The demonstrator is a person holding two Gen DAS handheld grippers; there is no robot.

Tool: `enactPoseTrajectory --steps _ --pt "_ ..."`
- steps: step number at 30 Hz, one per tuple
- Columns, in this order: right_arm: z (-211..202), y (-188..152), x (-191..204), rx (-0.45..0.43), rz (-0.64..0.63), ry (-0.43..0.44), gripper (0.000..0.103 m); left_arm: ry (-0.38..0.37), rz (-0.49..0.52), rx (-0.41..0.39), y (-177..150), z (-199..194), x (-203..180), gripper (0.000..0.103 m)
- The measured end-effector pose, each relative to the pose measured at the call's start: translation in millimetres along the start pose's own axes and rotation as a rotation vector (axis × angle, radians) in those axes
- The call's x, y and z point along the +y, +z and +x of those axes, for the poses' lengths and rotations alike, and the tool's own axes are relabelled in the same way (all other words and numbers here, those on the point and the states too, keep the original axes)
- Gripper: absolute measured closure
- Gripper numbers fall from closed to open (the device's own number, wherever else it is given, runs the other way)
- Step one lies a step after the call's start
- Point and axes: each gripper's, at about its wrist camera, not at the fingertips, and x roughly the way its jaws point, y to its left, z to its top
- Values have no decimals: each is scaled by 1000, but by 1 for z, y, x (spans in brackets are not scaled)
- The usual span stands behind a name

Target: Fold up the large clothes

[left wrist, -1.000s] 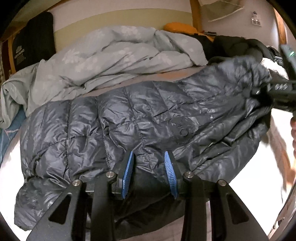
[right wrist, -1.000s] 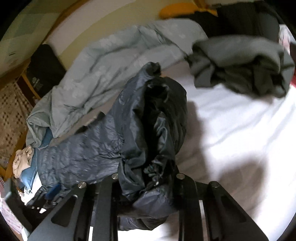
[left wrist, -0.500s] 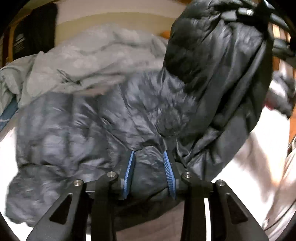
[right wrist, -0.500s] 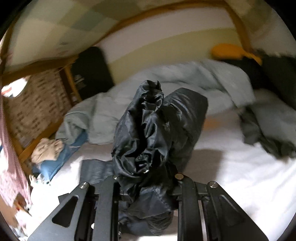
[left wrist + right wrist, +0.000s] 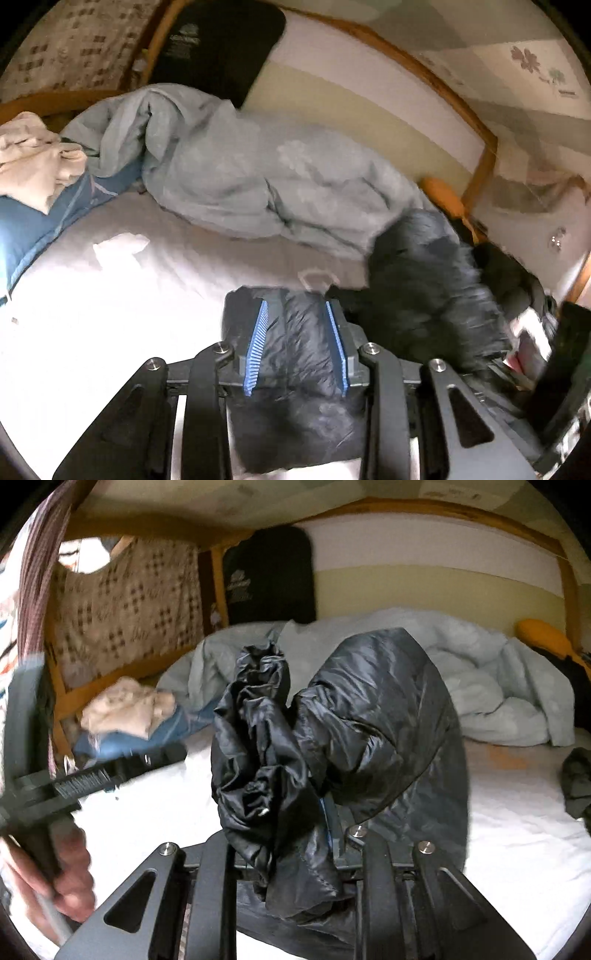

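Dark quilted puffer jacket [image 5: 295, 354] sits between the left gripper [image 5: 298, 332] fingers at 6 o'clock, above the white bed sheet [image 5: 110, 314]. Crumpled pale grey duvet [image 5: 258, 184] lies behind it at 12 o'clock. Blue pillow [image 5: 29, 225] at 9 o'clock, beige cloth bundle [image 5: 33, 162] on it. Right view: jacket bunched over the right gripper [image 5: 295, 834]; left gripper at 9 o'clock.

Dim room. White sheet [image 5: 110, 314] blown out near left. Dark jacket [image 5: 424, 288] motion-smeared at right. Heavy fisheye bending, black vignette at corners. Hand [image 5: 70, 871] blurred.
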Motion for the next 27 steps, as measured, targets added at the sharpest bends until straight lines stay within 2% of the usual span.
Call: enactPoseTrajectory --steps 3,6,7,8,10,15,17,20,25,27 --pt "26 -15 27 35 -33 -4 81 95 105 -38 -7 -9 -4 73" --pt "46 -30 45 57 -68 -22 74 118 139 -41 -11 -13 -2 71" --pt "48 -35 47 52 -64 -16 65 144 146 -45 -13 -15 -1 71" --pt "48 -40 47 43 -50 8 53 181 161 -55 -14 -17 -2 71" --pt "48 -47 47 36 -26 49 39 198 175 -70 -12 -22 -4 71" --pt "43 -58 49 34 -24 64 37 136 128 -115 -1 -34 -2 69" --pt "34 -62 43 31 -7 74 29 128 135 -131 2 -37 -5 68" --pt "18 -69 36 18 25 91 23 92 155 -148 2 -42 -13 62" --pt "-14 -78 18 2 52 104 23 -23 198 -137 -4 -42 -33 53" --pt "-25 -77 10 -8 64 95 23 -91 200 -106 -5 -37 -41 48"
